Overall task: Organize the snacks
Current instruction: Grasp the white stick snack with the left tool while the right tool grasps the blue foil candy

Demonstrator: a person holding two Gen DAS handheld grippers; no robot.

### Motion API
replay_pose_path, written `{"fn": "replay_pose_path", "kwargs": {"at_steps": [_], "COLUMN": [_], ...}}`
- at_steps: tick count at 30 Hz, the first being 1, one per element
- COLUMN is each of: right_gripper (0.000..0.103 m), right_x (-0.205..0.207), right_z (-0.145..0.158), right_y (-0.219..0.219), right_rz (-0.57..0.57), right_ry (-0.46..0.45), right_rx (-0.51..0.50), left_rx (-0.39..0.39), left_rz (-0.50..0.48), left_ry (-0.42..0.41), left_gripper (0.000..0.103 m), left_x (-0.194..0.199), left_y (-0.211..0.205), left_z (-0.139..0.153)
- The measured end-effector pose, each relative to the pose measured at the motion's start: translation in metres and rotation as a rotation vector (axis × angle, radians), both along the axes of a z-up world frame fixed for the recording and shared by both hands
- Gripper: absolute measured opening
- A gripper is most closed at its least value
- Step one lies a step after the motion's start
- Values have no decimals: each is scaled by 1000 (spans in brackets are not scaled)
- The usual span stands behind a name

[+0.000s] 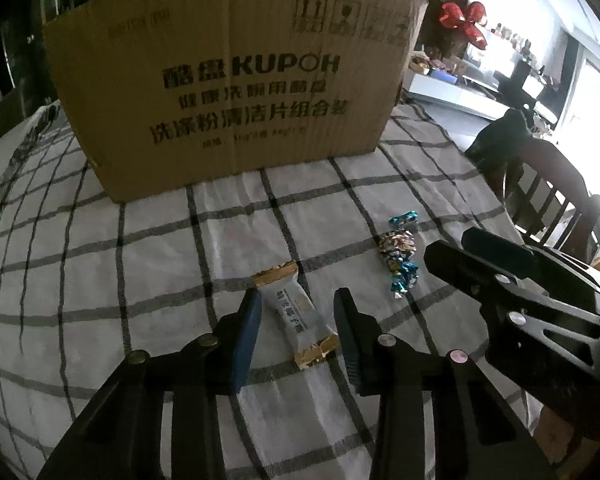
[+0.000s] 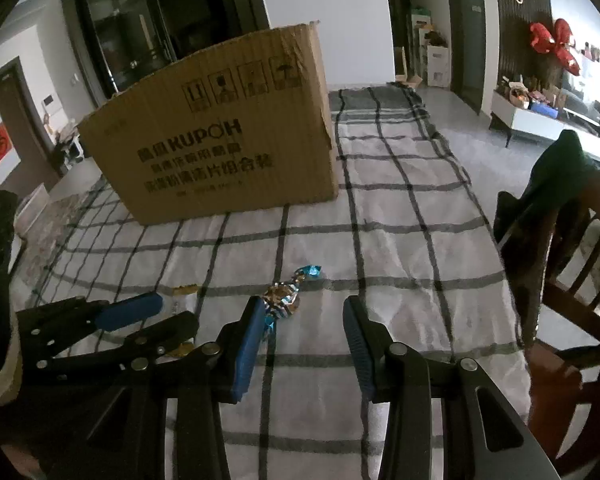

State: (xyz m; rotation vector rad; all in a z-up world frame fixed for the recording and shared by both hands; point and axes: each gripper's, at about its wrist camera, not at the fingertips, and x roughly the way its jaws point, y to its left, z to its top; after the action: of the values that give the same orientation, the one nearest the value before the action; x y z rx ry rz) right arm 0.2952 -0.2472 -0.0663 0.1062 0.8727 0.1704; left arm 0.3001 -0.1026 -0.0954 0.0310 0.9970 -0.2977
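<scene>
A checked cloth covers the table [image 2: 400, 248], which runs clear to its far edge right of the cardboard box [image 1: 228, 88]; a wooden chair [image 2: 572, 264] crowds the right side. Both grippers tilt downward. The left gripper [image 1: 296, 300] brackets a white snack bar [image 1: 296, 312], jaws narrowed, not pressing. The right gripper [image 2: 304, 312] stands partly open beside a foil candy [image 2: 284, 300], which touches its left finger.

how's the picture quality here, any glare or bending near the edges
Left wrist view: window at right blown out white, cardboard box bowed by fisheye, its small print soft. Right wrist view: dim overall, checked tablecloth lines curve, corners black.
</scene>
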Motion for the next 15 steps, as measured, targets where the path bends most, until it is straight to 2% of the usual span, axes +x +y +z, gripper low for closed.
{"fn": "replay_pose_path", "kwargs": {"at_steps": [5,8,15], "right_gripper": [42,42,35], "right_x": [4,8,21], "right_z": [-3,-5,-15], "right_y": [5,7,14], "right_rz": [13,21,17], "right_ry": [9,18,54], "right_rx": [8,16,30], "left_rx": [4,1,-34], "left_rz": [5,6,11], "left_ry": [4,2,11], "left_gripper": [31,25,21], "left_x": [3,3,3], "left_y": [-1,0,10], "left_z": [-5,-5,-4]}}
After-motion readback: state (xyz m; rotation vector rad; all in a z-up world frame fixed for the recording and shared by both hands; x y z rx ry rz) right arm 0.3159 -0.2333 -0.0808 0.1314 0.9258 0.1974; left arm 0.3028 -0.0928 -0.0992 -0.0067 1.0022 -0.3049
